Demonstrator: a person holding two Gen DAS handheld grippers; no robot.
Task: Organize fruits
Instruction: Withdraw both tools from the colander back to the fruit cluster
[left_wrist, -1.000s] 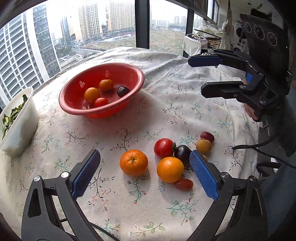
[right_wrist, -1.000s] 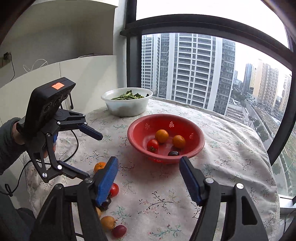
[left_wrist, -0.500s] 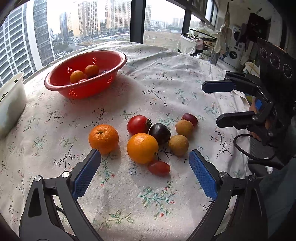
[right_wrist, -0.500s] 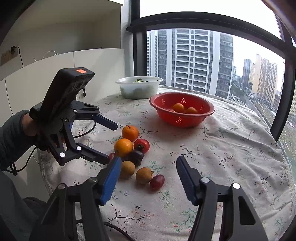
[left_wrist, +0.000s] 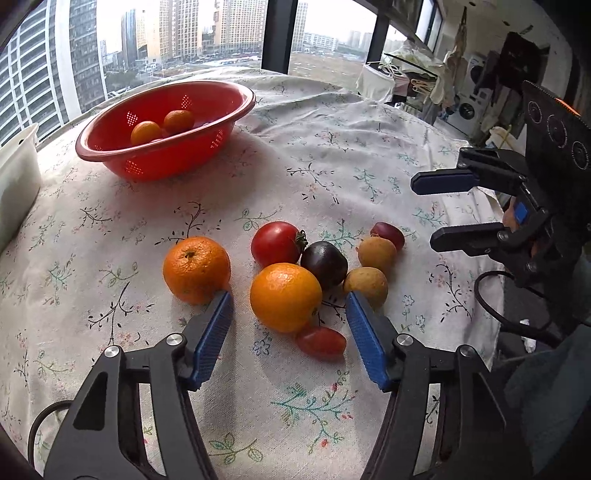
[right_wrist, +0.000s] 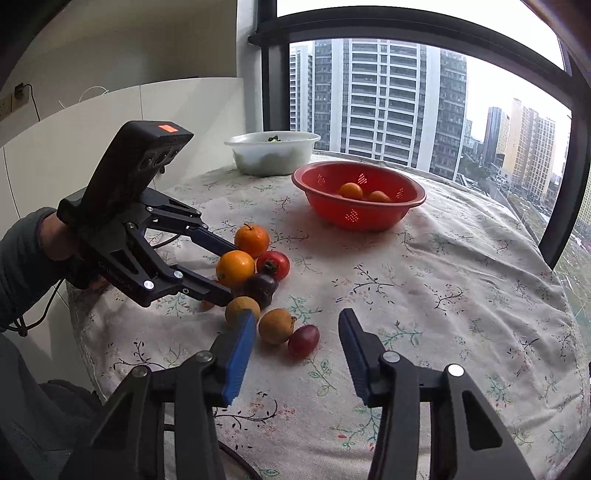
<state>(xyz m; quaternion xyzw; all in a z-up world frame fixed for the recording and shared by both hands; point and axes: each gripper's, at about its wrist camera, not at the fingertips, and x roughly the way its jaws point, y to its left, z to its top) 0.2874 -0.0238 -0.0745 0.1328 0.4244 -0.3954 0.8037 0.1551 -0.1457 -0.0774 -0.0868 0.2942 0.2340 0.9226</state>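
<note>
**Left gripper lining up on the front orange**

Left gripper (left_wrist: 288, 321): jaws spread, holding nothing, low over the desk (left_wrist: 332, 155). The front orange (left_wrist: 285, 297) sits between the two blue pads; a small red tomato (left_wrist: 320, 342) lies touching it at the near side, also inside the gap. A second orange (left_wrist: 197, 269) rests just outside the left pad.

Right gripper (right_wrist: 297, 350): jaws spread, empty, pointing at the near end of the pile, close to a red grape (right_wrist: 303, 340) and two tan fruits (right_wrist: 276, 326).

Doing the step well, as I judge it:
- Push in until the pads sit at the orange's widest part, not its near face.
- Keep the left pad clear of the second orange, or it will roll away.
- The small tomato may get pinched or shoved; lift straight up to leave it behind.
- A dark plum (left_wrist: 324, 264) and a big tomato (left_wrist: 276, 243) crowd the far side; a hard push would scatter them.
- Close gently, since the skin is soft.

Containers:
- Red colander (left_wrist: 110, 155), far side of the desk, well apart from the pile: two small oranges (left_wrist: 162, 127) visible inside; anything lower is hidden by the rim.
- White bowl (right_wrist: 273, 157) beyond it holds something green.
</note>
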